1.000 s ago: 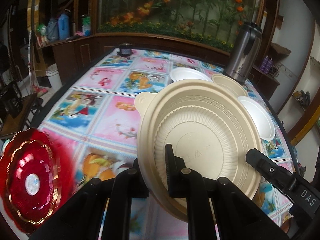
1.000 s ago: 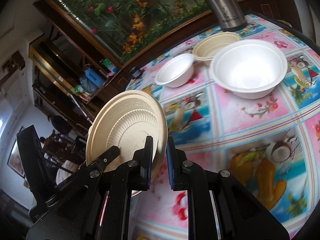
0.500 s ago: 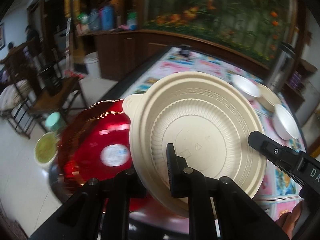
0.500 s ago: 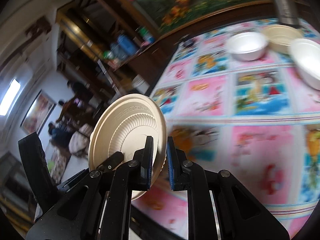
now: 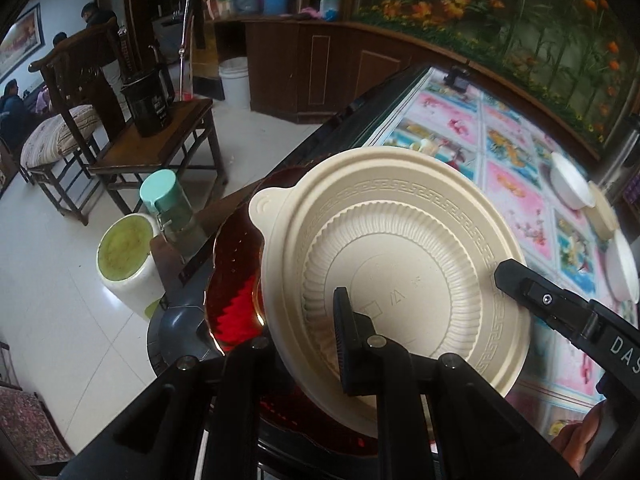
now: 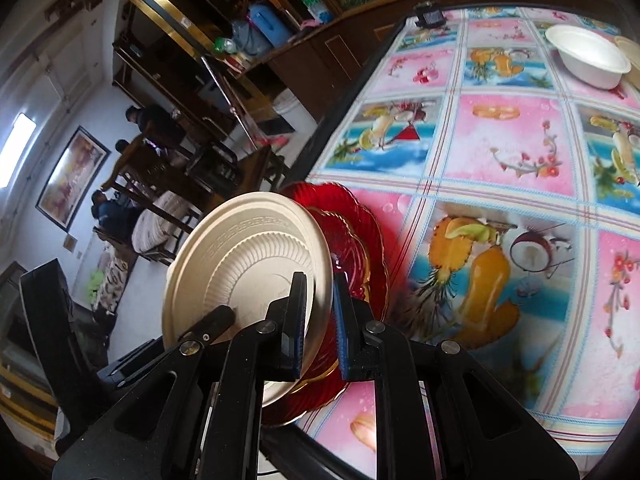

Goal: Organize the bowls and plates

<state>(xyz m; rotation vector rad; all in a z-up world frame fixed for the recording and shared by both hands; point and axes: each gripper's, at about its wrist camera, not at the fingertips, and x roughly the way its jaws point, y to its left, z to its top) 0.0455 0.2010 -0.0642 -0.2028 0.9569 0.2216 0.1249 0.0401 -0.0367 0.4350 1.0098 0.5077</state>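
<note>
I have the cream plate [image 5: 394, 256] pinched by its near rim in both claws, the left claw [image 5: 316, 340] and the right claw [image 6: 320, 320] each nearly closed on the thin edge, and it hangs just ahead of my fingertips, over the red glass plate [image 6: 360, 240] that lies at the near corner of the bench [image 6: 500, 152]. To do this step well, I judge I should level the two claws together so the plate comes down flat, centre it over the red plate beneath, and only let go once the base is resting, since the grip is narrow and on the rim alone and a twist between my hands could flex or drop it. The plate is round, so it has no real long axis; it is tipped up on edge, underside facing the left claw, its small tab [image 5: 266, 204] pointing up and away to the left, its upper face turned toward the red plate and the right claw's far side
</note>
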